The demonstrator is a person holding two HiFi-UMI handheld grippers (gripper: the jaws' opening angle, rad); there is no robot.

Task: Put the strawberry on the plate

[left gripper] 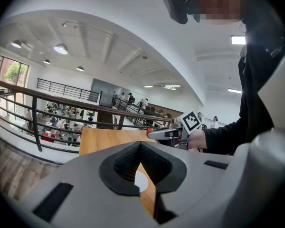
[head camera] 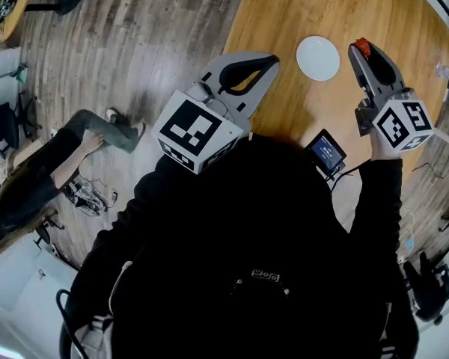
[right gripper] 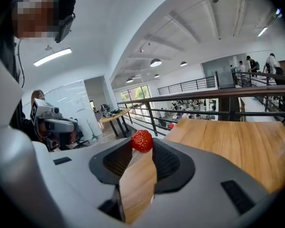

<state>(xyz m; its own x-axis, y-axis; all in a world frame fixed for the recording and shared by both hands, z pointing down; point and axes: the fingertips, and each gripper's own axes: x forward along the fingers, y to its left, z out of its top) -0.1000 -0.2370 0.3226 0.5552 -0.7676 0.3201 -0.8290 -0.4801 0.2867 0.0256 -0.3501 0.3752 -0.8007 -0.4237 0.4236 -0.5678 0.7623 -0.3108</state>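
We judge the main risk to be a drop in the wrong place. The right hand-held gripper (head camera: 364,51) pinches the strawberry (head camera: 363,46) with only the far ends of its 2 jaws, and the fruit sits just right of the white plate (head camera: 318,57), not over it. If the jaws part here, it would likely land on the bare wooden counter (head camera: 284,13) and could roll. A grip this shallow on a soft, rounded fruit could also slip during a quick swing to the left, while a harder squeeze could bruise it. The left hand-held gripper (head camera: 269,64) is closed and empty, with its tips near the plate's left side. A careless nudge from it could shift the plate.

The head view alone shows all 3 together: the plate, with 1 gripper on each side of it. The right gripper view shows how the strawberry is held, red and whole between the pads, but shows no plate at all. The left gripper view shows a slice of the plate through the gap behind its own closed tips. It also shows the other gripper from the side, raised above the counter with the red fruit at its tip.
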